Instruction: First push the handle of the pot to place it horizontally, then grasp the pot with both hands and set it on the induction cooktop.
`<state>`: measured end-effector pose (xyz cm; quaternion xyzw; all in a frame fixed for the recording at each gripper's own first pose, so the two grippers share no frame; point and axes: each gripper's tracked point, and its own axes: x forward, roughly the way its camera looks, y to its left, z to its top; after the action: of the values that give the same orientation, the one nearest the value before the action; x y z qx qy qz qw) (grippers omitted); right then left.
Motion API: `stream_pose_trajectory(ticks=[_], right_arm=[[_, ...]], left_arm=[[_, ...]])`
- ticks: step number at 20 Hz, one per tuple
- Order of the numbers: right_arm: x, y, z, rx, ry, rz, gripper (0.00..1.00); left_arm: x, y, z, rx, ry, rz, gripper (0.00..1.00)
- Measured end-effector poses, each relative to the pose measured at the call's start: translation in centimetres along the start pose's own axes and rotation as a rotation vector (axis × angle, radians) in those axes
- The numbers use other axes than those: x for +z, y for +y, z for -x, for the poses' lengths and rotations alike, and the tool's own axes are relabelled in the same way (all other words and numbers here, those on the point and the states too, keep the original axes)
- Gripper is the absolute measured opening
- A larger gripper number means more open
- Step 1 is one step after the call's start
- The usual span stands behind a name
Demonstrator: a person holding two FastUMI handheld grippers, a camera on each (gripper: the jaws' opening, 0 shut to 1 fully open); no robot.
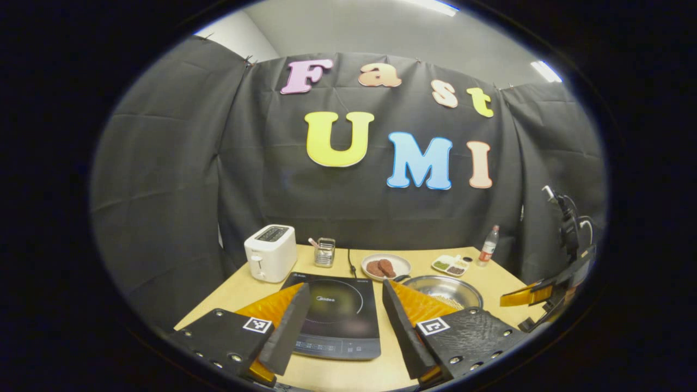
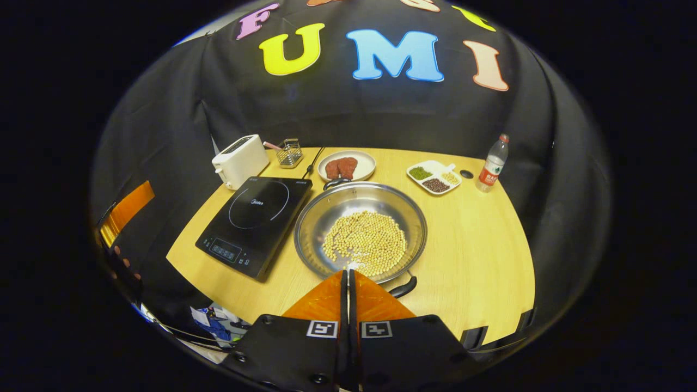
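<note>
On the left of the wooden table (image 2: 479, 245) stands a white toaster (image 2: 239, 160), with a small wire holder (image 2: 289, 152) just beside it. In front of them lies the induction cooktop (image 2: 253, 226), flat and black, its near corner close to the table's edge. The left gripper (image 1: 344, 321) hovers above the cooktop's near side with its fingers spread wide and nothing between them.

Just right of the cooktop, nearly touching it, sits the pot (image 2: 360, 231), a wide, shallow steel pan holding a layer of pale beans. It has two small dark handles: the far handle (image 2: 336, 183) points toward a plate of meat (image 2: 347, 165), and the near handle (image 2: 403, 287) points toward the table's front. The right gripper (image 2: 348, 283) hangs over the pot's near rim, fingers pressed together and empty.

The pot looks stiff, smooth and slippery, and fairly heavy with its load; the beans would likely spill if it tips, so the handles seem the safest holds.

Farther right stand a divided dish (image 2: 434, 177) and a bottle (image 2: 493, 163), well apart from the pot, leaving bare table for turning it.
</note>
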<state>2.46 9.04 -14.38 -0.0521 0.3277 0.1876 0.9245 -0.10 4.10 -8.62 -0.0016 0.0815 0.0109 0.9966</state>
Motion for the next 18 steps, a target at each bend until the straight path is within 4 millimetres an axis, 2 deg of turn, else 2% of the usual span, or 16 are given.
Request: stream_pose_trajectory(ticks=[1, 2, 8, 13, 17, 18], right_arm=[[-0.5, 0.1, -0.5, 0.006, 0.019, -0.013, 0.02], [-1.0, 0.2, -1.0, 0.009, 0.035, -0.025, 0.02], [-3.4, 0.8, -3.7, 0.042, 0.129, -0.087, 0.02], [-5.2, 0.7, -6.6, 0.036, 0.193, -0.097, 0.02], [-6.2, 0.4, -7.9, 0.025, 0.218, -0.116, 0.02], [-6.7, 0.2, -8.4, 0.022, 0.232, -0.115, 0.02]], left_arm=[[-0.6, -0.1, 0.1, 0.000, 0.011, 0.002, 0.77], [-1.0, -0.2, 0.2, -0.001, 0.021, 0.001, 0.81], [-3.2, -0.2, 0.9, -0.002, 0.068, -0.013, 0.81], [-3.6, 0.3, 1.3, 0.016, 0.081, 0.020, 0.81], [-4.2, -0.8, 0.9, -0.018, 0.106, -0.004, 0.79], [-4.0, -1.0, 0.8, -0.017, 0.108, -0.016, 0.81]])
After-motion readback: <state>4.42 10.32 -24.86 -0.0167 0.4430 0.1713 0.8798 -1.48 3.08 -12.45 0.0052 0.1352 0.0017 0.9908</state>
